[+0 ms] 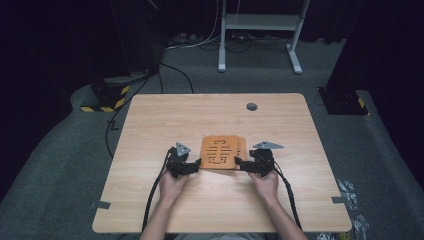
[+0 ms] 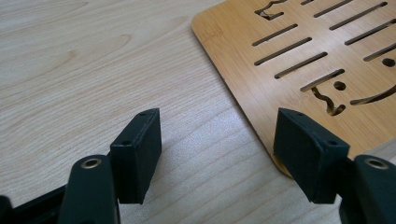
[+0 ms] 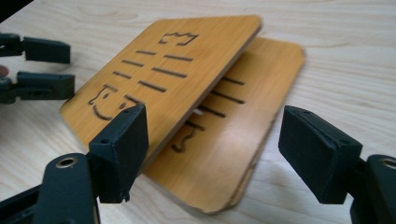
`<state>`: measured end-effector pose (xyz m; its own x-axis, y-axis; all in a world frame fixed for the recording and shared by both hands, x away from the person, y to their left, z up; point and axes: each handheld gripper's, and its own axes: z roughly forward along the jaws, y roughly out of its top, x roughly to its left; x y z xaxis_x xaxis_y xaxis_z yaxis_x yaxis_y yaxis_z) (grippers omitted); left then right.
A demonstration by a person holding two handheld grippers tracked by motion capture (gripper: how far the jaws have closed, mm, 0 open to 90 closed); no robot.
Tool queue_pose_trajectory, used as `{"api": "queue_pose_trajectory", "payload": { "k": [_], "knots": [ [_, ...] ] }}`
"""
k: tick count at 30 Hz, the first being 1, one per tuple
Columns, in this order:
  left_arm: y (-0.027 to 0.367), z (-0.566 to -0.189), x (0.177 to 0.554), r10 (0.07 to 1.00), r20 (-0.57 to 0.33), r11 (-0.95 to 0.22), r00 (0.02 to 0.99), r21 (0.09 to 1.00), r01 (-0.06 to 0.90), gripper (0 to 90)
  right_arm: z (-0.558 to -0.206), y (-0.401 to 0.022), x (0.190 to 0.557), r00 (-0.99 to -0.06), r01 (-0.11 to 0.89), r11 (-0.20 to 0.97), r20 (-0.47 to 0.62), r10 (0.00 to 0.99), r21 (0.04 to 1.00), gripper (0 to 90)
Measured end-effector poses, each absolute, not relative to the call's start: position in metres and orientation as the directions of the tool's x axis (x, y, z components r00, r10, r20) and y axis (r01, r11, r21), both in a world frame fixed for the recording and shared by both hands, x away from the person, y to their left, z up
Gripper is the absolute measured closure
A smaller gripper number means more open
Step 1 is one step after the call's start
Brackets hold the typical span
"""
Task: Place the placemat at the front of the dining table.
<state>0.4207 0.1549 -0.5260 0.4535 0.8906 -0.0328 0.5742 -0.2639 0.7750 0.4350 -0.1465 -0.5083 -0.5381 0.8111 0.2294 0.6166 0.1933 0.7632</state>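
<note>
The right gripper (image 3: 212, 154) is released, jaws spread around the near corner of two stacked wooden boards (image 3: 187, 84) lying mid-table (image 1: 150, 120); closing here could pinch both boards, or nudge the raised upper one sideways. The left gripper (image 2: 217, 154) rests level, released, one jaw over the boards' corner, both hands low.

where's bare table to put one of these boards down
The far half of the table, between the boards and the round grommet, is bare, as are both side margins. It is crowded at the boards, flanked by the left hand-held gripper and right hand-held gripper.
</note>
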Motion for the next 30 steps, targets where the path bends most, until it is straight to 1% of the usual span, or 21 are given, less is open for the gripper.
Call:
{"api": "queue_pose_trajectory", "payload": {
  "k": [11,25,30],
  "knots": [
    [0.154,-0.526,0.42,0.892,-0.035,-0.26,0.45,0.776,0.575,32.3,-0.513,-0.134,0.435,-0.561,0.638,0.197,0.273,0.782,0.745,25.4],
    [0.153,-0.526,0.421,0.881,-0.016,-0.285,0.472,0.779,0.559,33.2,-0.517,-0.119,0.437,-0.578,0.639,0.216,0.275,0.769,0.739,26.2],
    [0.152,-0.526,0.421,0.881,-0.018,-0.285,0.472,0.778,0.561,33.3,-0.517,-0.113,0.436,-0.597,0.626,0.246,0.251,0.762,0.74,26.8]
  ]
}}
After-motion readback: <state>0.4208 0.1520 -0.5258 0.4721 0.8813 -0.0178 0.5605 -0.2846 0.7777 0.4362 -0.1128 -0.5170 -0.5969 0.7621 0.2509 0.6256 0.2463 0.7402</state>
